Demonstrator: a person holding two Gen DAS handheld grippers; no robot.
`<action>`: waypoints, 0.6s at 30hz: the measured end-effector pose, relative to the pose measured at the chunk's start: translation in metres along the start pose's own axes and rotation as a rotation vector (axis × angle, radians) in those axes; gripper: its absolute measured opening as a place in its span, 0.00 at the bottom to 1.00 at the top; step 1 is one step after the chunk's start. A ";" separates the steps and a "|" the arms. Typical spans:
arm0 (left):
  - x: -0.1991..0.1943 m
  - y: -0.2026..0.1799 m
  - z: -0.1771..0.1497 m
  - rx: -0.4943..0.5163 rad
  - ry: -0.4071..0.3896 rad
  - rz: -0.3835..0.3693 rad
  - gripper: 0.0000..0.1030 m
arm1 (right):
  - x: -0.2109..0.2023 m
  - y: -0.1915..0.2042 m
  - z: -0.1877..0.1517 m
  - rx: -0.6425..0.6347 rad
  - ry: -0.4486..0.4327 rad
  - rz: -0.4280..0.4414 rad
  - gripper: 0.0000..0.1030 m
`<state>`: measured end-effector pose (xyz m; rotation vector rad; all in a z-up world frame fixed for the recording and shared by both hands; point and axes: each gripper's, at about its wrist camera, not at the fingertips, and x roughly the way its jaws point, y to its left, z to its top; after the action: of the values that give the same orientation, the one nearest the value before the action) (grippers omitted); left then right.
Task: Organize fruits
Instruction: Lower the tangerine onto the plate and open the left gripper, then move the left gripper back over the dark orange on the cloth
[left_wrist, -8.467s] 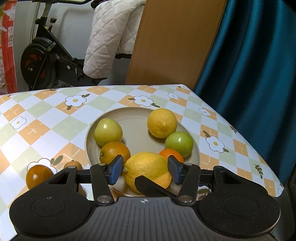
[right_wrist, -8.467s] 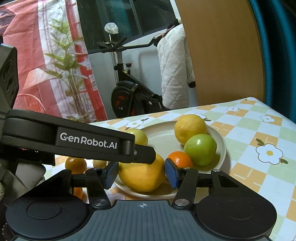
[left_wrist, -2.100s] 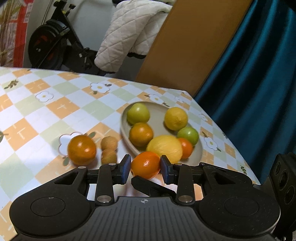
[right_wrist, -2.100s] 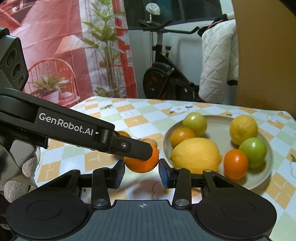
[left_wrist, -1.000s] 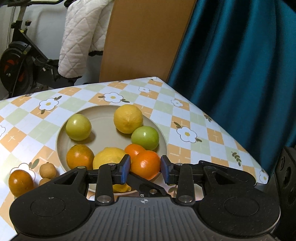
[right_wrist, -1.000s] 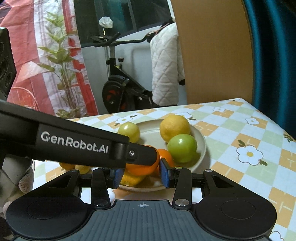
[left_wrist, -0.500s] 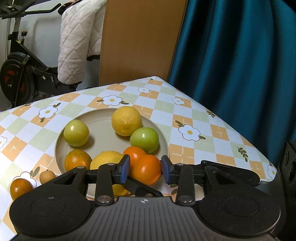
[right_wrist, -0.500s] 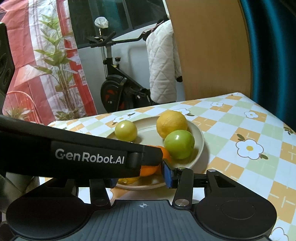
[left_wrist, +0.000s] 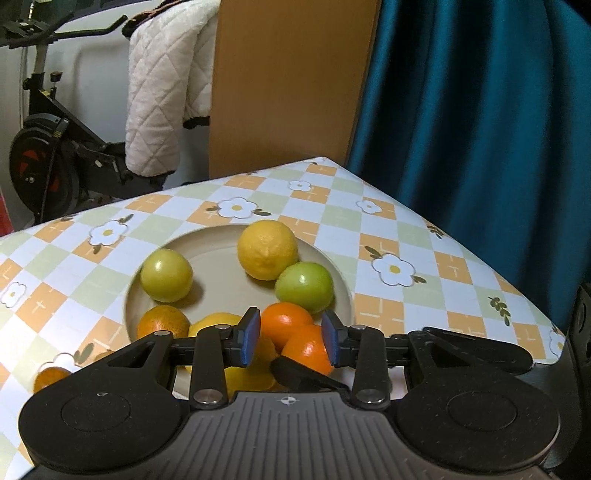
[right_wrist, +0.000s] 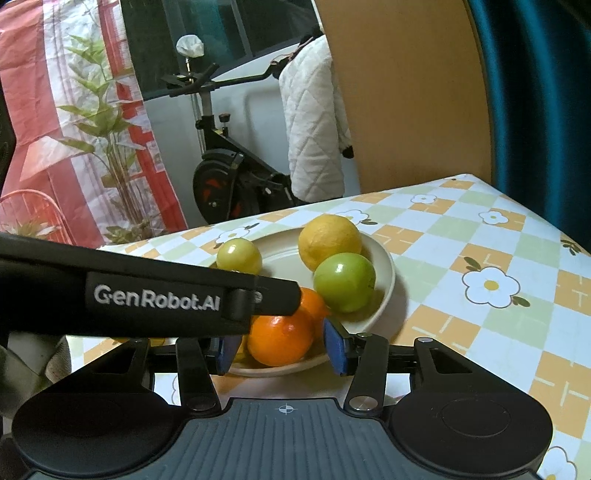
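A beige plate (left_wrist: 221, 266) (right_wrist: 391, 273) holds a round lemon (left_wrist: 266, 249), two green fruits (left_wrist: 304, 282) (left_wrist: 167, 275), a dark orange (left_wrist: 162, 323), a long lemon (left_wrist: 214, 319) and a small orange (left_wrist: 286, 323). A bright orange (left_wrist: 306, 349) (right_wrist: 280, 339) lies at the plate's near rim against the small one. My right gripper (right_wrist: 280, 349) is open around it, with a gap at each pad. My left gripper (left_wrist: 290, 341) reaches in from the left just above that orange. It is open, with its left pad clear of the fruit.
One more orange fruit (left_wrist: 50, 373) lies on the checked tablecloth left of the plate. The table's corner (left_wrist: 554, 332) drops off at the right beside a teal curtain (left_wrist: 480, 129). A wooden board (left_wrist: 288, 85) and an exercise bike (right_wrist: 221, 177) stand behind.
The bright orange came from the tablecloth to the plate's near rim between both grippers. The right jaws have widened off it and it has dropped out of the left pads.
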<state>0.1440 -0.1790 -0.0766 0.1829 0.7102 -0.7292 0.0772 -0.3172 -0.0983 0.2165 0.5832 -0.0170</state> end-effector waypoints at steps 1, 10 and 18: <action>0.000 0.001 0.000 -0.004 -0.003 0.007 0.38 | 0.000 0.001 0.000 -0.003 0.000 -0.001 0.43; -0.004 0.010 0.003 -0.034 -0.020 0.040 0.38 | 0.000 0.002 0.000 -0.012 0.000 -0.006 0.42; -0.019 0.026 0.000 -0.090 -0.047 0.014 0.38 | -0.003 0.007 0.002 -0.027 -0.006 0.003 0.43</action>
<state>0.1513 -0.1488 -0.0664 0.0884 0.6948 -0.6845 0.0762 -0.3110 -0.0931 0.1909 0.5763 -0.0066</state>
